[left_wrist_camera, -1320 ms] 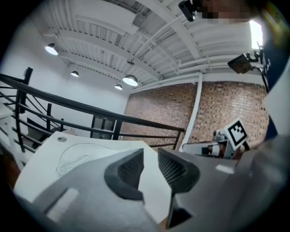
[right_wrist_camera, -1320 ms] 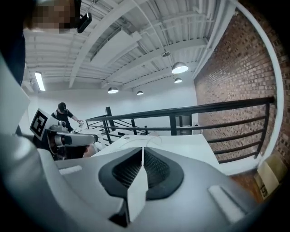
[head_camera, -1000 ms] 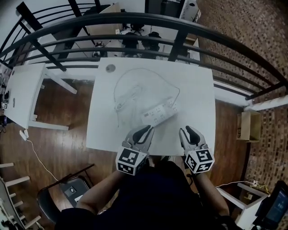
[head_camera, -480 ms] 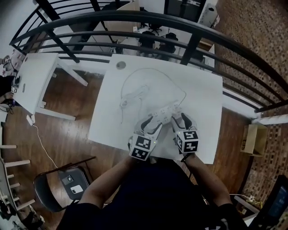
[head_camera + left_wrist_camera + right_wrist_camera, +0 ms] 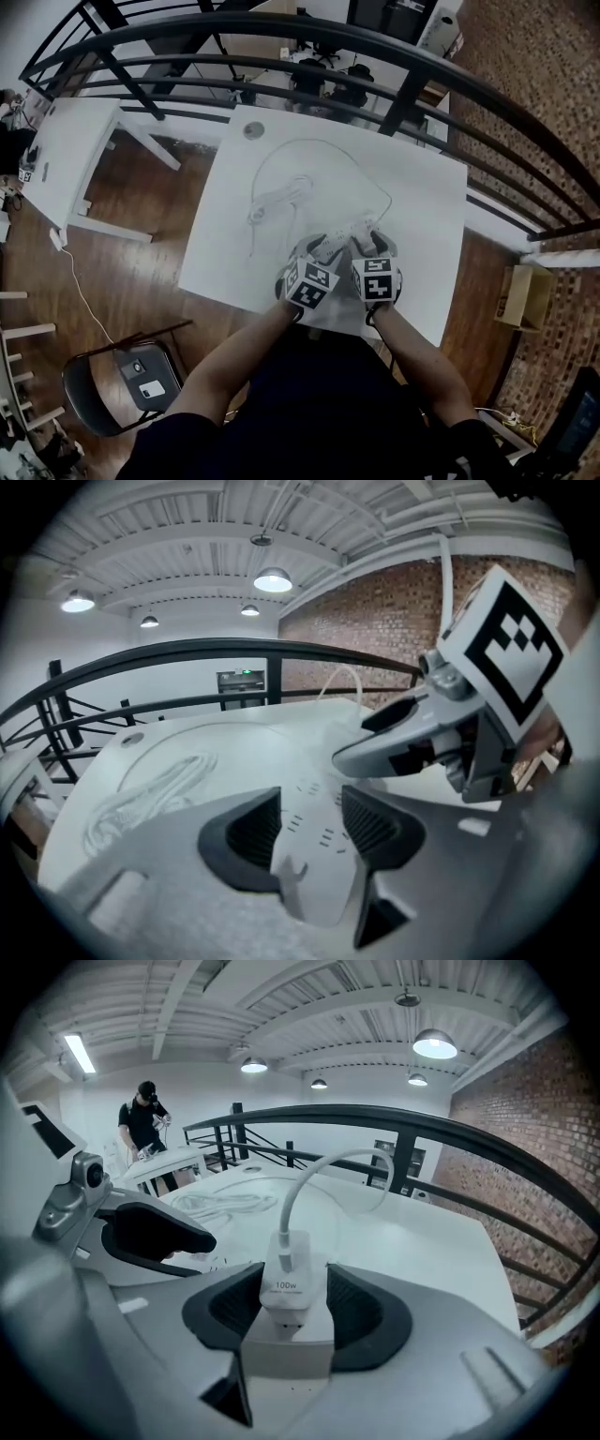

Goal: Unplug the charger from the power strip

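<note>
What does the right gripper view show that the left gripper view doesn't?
Right gripper view only: the 100W charger, plugged into the power strip, stands between the right tool's open jaws, its white cable arching up; a person stands far behind. Left gripper view only: the power strip's socket face, between the left tool's opening jaws. Both: white table, black railing, brick wall.
</note>
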{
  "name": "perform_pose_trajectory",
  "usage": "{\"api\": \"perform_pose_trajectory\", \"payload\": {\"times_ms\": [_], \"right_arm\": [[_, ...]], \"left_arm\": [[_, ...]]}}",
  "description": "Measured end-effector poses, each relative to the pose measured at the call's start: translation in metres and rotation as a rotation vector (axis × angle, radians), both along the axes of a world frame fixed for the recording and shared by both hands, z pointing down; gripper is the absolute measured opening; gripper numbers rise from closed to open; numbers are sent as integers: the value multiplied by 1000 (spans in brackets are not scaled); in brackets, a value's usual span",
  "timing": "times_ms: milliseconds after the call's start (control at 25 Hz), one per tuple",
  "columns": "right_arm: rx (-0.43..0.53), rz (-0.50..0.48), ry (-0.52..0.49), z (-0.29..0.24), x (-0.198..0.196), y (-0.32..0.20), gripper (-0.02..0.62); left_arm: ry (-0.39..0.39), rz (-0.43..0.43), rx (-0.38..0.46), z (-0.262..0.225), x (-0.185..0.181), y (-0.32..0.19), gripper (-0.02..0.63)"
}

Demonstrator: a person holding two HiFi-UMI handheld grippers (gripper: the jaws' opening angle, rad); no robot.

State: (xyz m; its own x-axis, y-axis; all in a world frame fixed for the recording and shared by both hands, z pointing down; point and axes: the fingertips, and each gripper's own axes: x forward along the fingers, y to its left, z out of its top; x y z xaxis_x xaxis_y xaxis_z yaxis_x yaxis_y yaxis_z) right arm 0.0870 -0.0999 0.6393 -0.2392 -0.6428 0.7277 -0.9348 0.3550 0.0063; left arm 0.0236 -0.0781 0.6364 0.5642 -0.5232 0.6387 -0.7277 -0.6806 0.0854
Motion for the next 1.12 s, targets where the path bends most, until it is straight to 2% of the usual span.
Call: {"api": "perform_pose_trajectory", "payload": {"times_ms": [200, 440, 920, 1120], "right_arm": [[-10, -4, 34, 11, -3, -2, 187], [5, 19, 41, 7, -4, -3, 146], [19, 21, 47, 9, -3, -4, 141], [14, 26, 51, 8, -4, -2, 141]], "left_arm": [[10, -4, -38, 14, 2, 0, 206], [-47, 26, 3, 16, 1, 0, 162], [-65, 41, 20, 17, 2, 0, 160], [-65, 46, 3, 17, 1, 0, 160]]}}
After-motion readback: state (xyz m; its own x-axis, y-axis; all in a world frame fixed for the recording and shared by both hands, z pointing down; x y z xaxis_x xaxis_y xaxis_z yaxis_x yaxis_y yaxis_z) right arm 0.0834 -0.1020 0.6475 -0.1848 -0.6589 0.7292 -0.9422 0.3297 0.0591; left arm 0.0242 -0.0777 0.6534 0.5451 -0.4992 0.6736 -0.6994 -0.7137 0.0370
